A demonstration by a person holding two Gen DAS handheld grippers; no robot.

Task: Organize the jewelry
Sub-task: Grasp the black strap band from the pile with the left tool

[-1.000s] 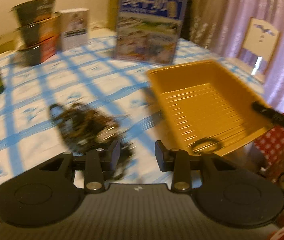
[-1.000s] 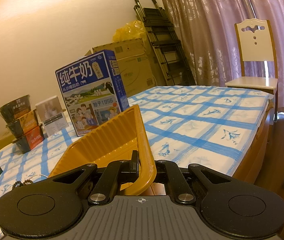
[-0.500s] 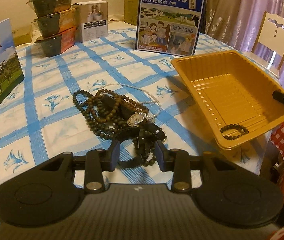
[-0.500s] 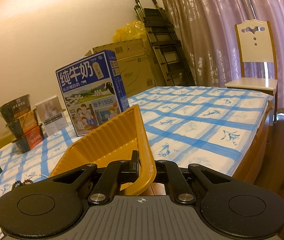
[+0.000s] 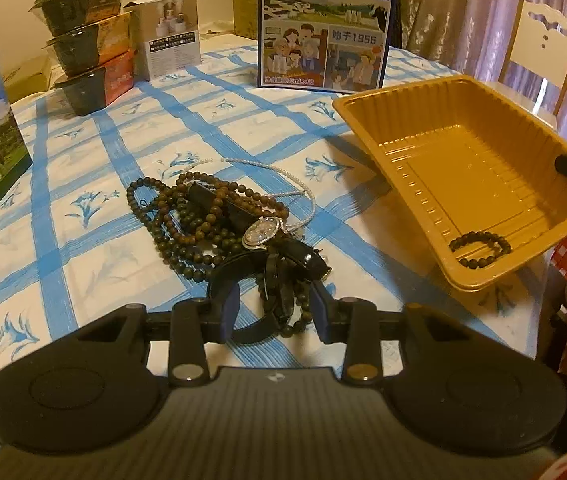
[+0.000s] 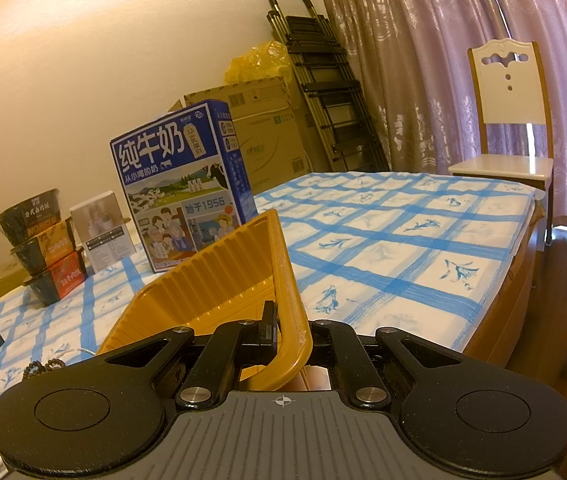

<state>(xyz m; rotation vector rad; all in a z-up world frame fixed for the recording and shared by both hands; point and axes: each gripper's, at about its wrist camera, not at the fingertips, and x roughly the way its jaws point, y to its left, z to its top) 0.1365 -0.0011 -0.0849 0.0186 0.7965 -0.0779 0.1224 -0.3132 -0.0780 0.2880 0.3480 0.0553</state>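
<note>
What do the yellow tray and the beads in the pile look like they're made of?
Yellow tray: thin molded plastic, glossy, judging by its ribbed floor, fluted walls and sheen. Brown beads: probably wood, round and matte brown, though stone or resin can't be ruled out.

A tangled heap of jewelry (image 5: 227, 216) lay on the blue-checked surface (image 5: 83, 248): dark wooden bead strands, a thin pearl necklace (image 5: 283, 176), a rhinestone watch (image 5: 261, 234) and black bands. Just beside it, a yellow ribbed plastic tray (image 5: 423, 120) sat tilted, one beaded bracelet (image 5: 479, 246) resting in its lower corner.
</note>
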